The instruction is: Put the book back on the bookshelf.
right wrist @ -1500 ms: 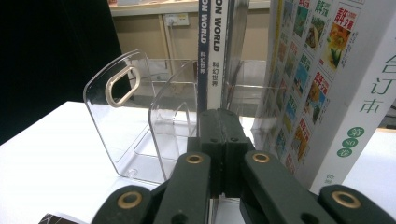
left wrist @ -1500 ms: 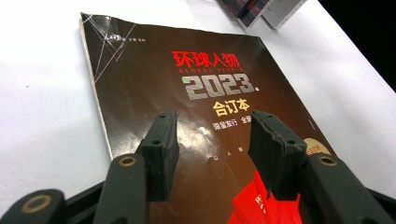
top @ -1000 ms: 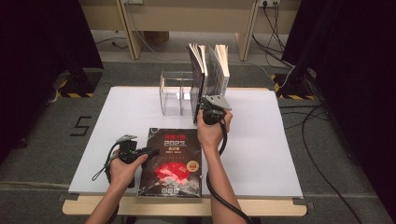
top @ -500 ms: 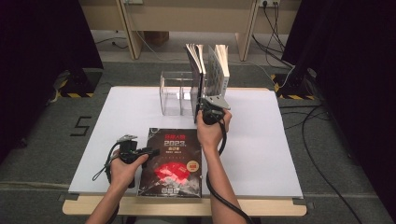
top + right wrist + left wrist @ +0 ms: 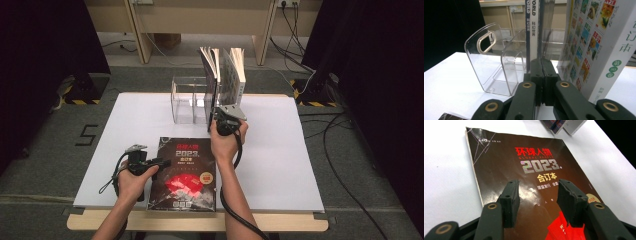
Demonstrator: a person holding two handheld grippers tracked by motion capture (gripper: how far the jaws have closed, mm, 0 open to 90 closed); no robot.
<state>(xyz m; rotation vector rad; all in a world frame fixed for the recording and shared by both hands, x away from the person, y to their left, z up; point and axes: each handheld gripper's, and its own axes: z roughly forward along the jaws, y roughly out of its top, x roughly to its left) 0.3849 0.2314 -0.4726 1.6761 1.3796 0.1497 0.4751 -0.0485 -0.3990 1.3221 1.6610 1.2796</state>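
1. The dark-covered book (image 5: 183, 173) is lying flat, cover up, at the near edge of the white table (image 5: 280, 160); its long axis is running from the person toward the clear file rack (image 5: 189, 100), title end pointing away.
2. The left gripper (image 5: 537, 195) is hovering low over the book's left edge, jaws spread apart and gripping nothing.
3. The right gripper (image 5: 541, 82) is pointing forward at the upright magazine (image 5: 532, 30) standing in the rack, jaws pressed together.
4. The right forearm is extending straight forward; the left hand (image 5: 131, 181) is angling inward toward the book.
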